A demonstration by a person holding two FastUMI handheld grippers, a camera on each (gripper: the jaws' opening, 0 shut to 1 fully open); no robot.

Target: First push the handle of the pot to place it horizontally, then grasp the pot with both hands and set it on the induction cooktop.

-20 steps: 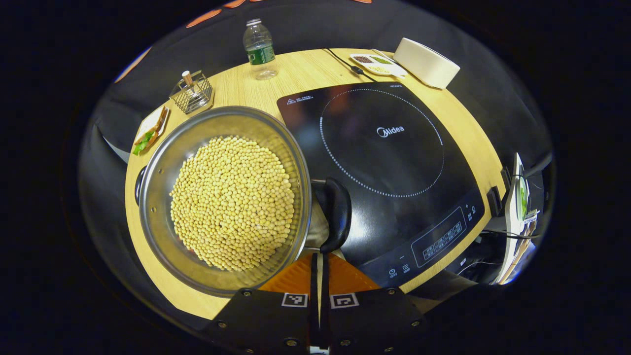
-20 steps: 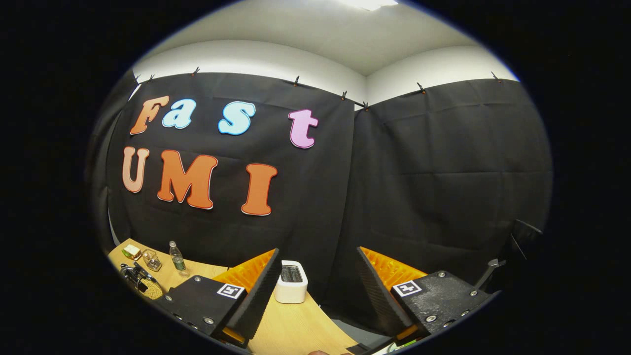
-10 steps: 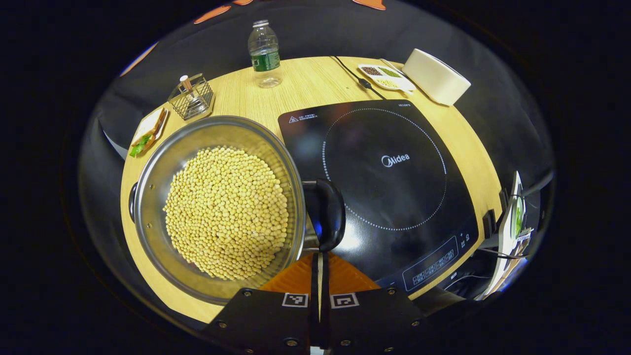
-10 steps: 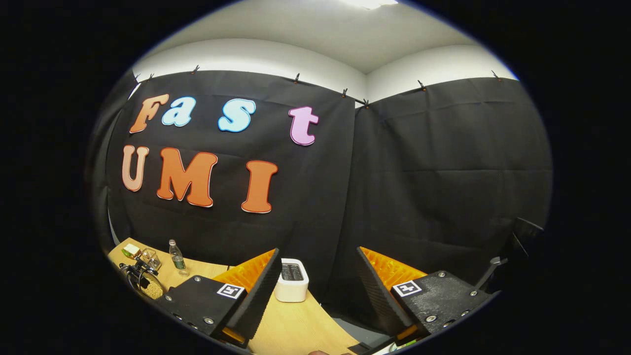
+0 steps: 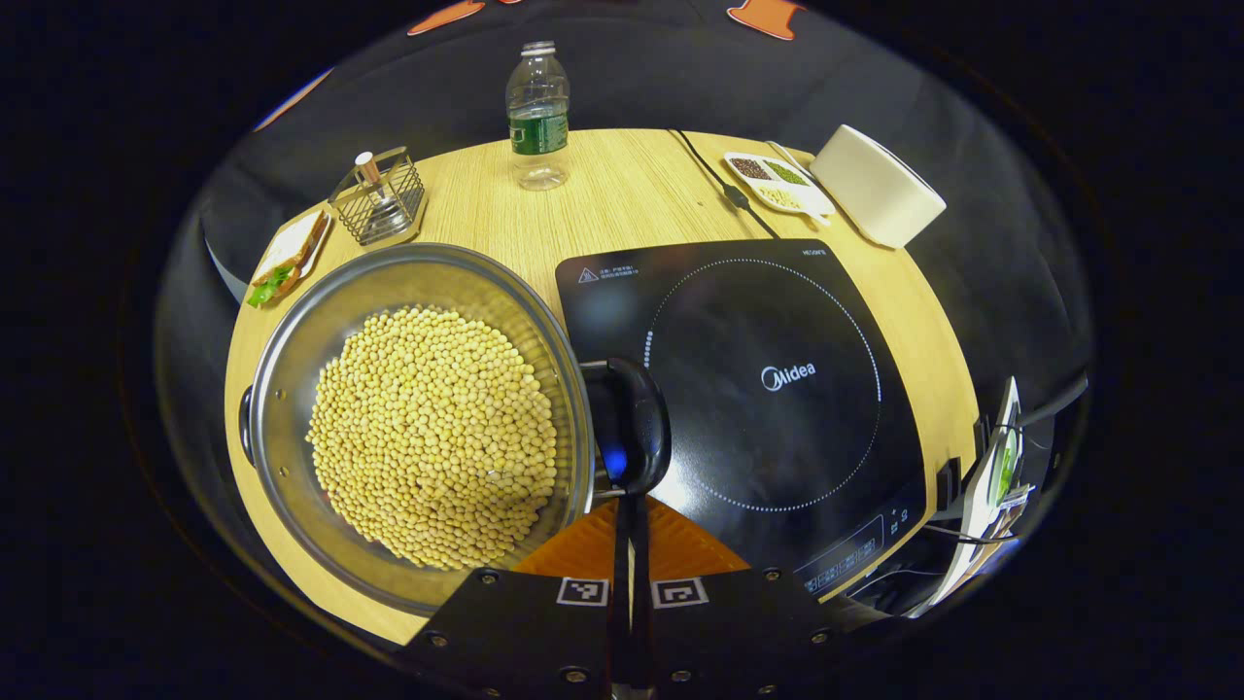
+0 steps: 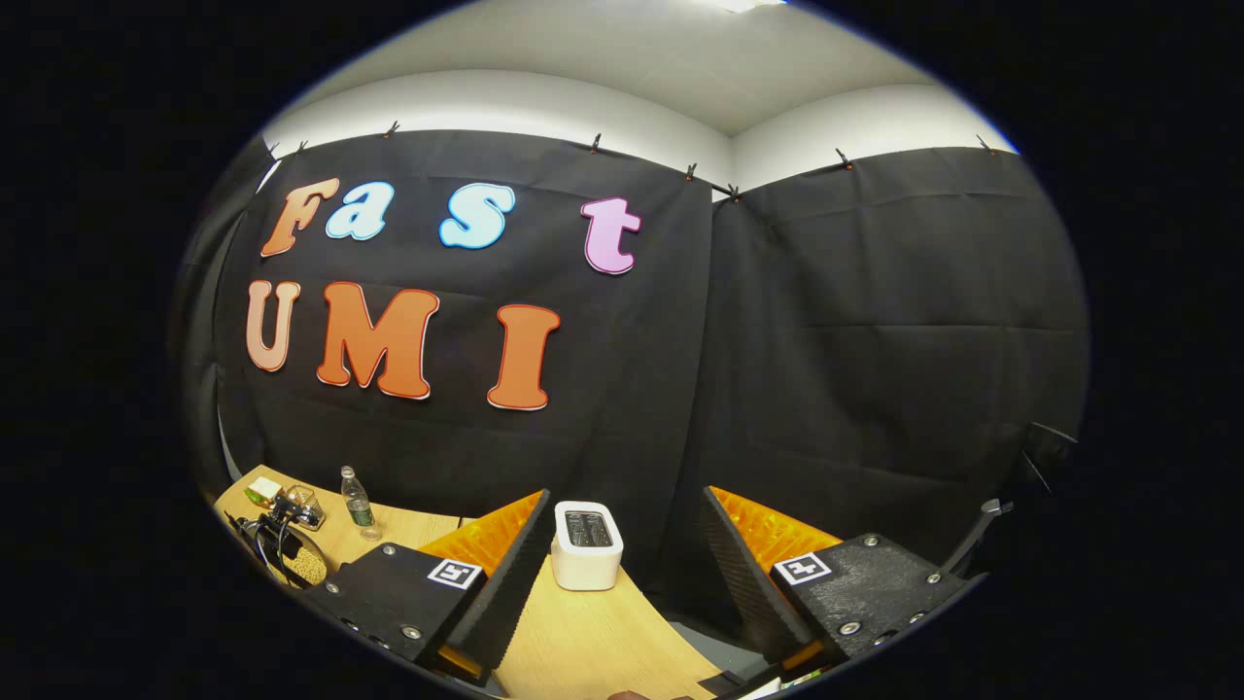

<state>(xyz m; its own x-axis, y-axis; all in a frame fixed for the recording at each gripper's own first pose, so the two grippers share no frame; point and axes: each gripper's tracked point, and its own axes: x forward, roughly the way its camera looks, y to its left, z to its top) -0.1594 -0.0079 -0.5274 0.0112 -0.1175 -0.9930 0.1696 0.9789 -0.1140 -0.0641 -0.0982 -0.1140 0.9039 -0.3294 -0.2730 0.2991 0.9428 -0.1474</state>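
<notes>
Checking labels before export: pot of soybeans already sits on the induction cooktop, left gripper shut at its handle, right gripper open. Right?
One error: the pot is not on the induction cooktop; it stands on the table beside it, as the left gripper view shows. The left gripper is shut at the handle; the right gripper is open.

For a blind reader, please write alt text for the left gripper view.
The left gripper, fingers closed, touches the black handle of a steel pot full of soybeans, beside a black induction cooktop on a wooden table.
</notes>
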